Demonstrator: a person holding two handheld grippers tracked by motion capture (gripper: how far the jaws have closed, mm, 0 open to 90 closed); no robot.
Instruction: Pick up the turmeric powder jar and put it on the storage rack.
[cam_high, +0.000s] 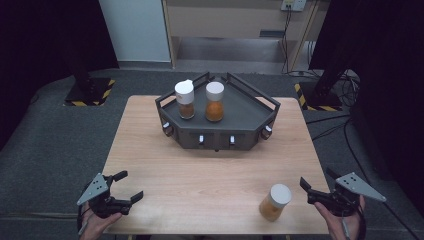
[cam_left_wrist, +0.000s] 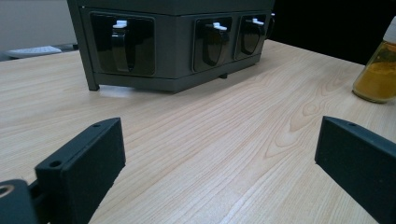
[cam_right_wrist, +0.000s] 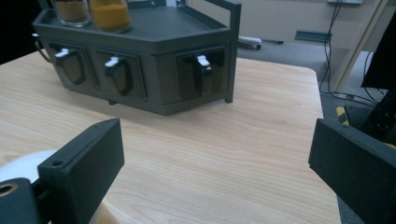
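A dark grey rack (cam_high: 239, 116) with hooks along its front stands at the back middle of the wooden table. On top of it are two white-lidded jars, one of brown spice (cam_high: 185, 99) and one of orange spice (cam_high: 214, 101). A third orange jar (cam_high: 274, 202) stands near the front edge, just left of my right gripper (cam_high: 317, 180). That gripper is open and holds nothing; in the right gripper view the jar's white lid (cam_right_wrist: 28, 165) shows beside the left jaw, outside the gap. My left gripper (cam_high: 131, 185) is open over bare wood at the front left, facing the rack (cam_left_wrist: 173, 42) and the far jar (cam_left_wrist: 379, 70).
Dark carpet surrounds the table (cam_high: 210, 170). Stand bases with yellow-black stripes (cam_high: 90, 92) sit at the back left and back right. Cables (cam_high: 345, 85) lie on the floor at the right, and a pale cabinet (cam_high: 235, 20) stands behind.
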